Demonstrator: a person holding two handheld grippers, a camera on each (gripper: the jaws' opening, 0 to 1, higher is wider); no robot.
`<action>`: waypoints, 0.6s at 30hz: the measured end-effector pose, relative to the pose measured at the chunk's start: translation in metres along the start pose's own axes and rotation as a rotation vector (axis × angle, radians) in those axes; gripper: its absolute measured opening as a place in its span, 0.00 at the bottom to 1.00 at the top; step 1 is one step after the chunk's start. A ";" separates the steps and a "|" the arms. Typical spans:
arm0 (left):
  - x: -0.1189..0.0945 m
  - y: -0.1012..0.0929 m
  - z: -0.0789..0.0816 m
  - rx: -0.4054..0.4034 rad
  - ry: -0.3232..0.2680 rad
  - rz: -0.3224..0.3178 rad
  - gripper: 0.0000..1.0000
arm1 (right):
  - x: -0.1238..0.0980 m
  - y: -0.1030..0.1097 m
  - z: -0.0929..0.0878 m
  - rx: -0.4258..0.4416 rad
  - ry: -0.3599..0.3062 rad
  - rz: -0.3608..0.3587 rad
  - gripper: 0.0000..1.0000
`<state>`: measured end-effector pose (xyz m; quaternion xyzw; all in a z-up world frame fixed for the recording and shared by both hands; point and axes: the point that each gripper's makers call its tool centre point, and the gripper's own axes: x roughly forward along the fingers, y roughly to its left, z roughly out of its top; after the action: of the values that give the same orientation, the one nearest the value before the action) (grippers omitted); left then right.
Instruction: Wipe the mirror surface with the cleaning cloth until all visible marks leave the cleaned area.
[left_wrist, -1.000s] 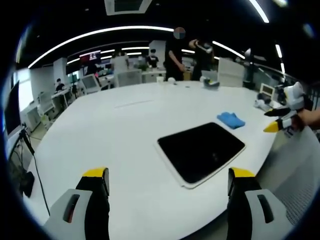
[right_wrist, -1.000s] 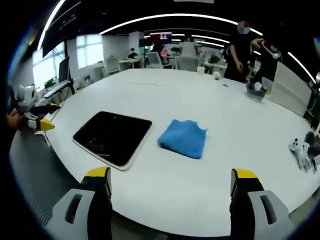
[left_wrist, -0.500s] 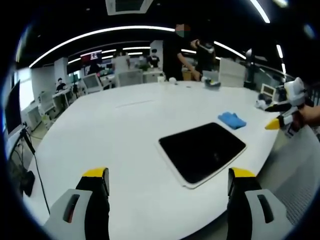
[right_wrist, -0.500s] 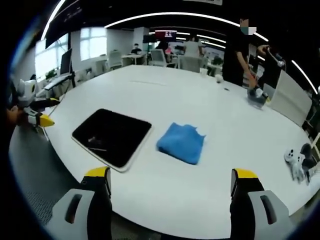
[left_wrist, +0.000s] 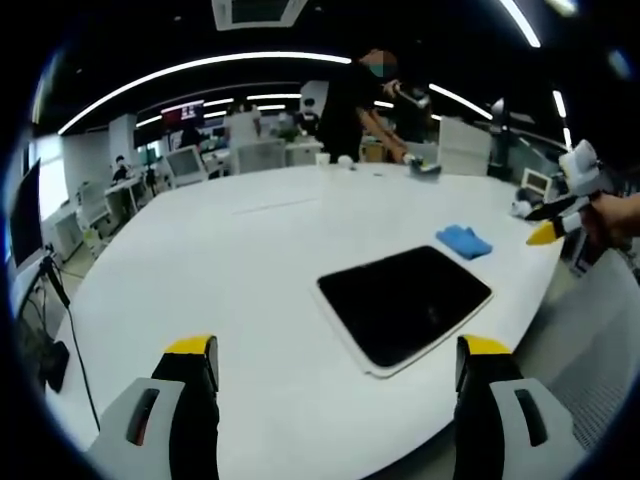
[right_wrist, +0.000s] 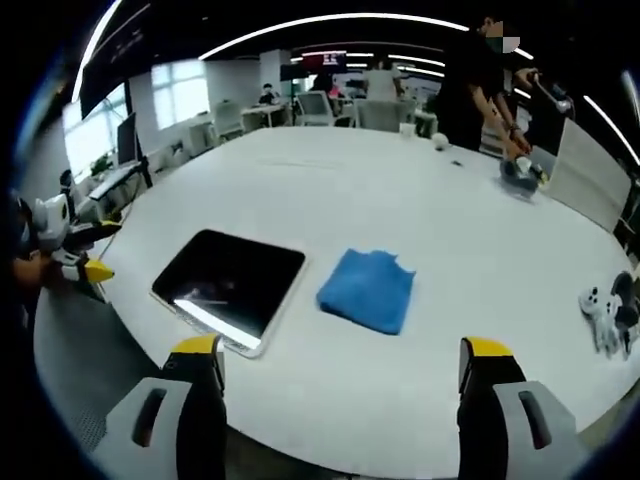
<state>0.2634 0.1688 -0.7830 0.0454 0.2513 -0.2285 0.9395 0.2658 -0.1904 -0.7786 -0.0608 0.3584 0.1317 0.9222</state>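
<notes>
A dark rectangular mirror with a white frame lies flat near the edge of the white table. In the right gripper view the mirror reflects a ceiling light and shows faint marks. A folded blue cleaning cloth lies just right of it; in the left gripper view the cloth sits beyond the mirror. My left gripper is open, short of the mirror with nothing between its jaws. My right gripper is open too, hovering short of the cloth. The right gripper also appears at the right edge of the left gripper view.
The large white table stretches far back. A person leans over its far side handling a small object. A white controller-like item lies at the table's right edge. Desks and chairs stand behind.
The right gripper's camera has tilted and shifted a little, so a light streak now reflects in the mirror. The person at the far side has bent lower over the table.
</notes>
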 end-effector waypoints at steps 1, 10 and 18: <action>0.000 0.000 0.000 0.001 0.000 0.000 0.99 | 0.001 -0.001 0.000 0.008 0.012 0.003 0.98; 0.001 -0.002 -0.002 0.012 0.012 -0.006 0.99 | 0.009 -0.009 0.022 0.049 0.114 0.014 0.97; 0.001 -0.006 -0.004 0.008 0.022 -0.031 0.99 | 0.020 -0.011 0.041 0.036 0.157 0.027 0.95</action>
<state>0.2603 0.1637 -0.7866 0.0478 0.2613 -0.2434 0.9328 0.3098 -0.1884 -0.7616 -0.0497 0.4328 0.1325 0.8903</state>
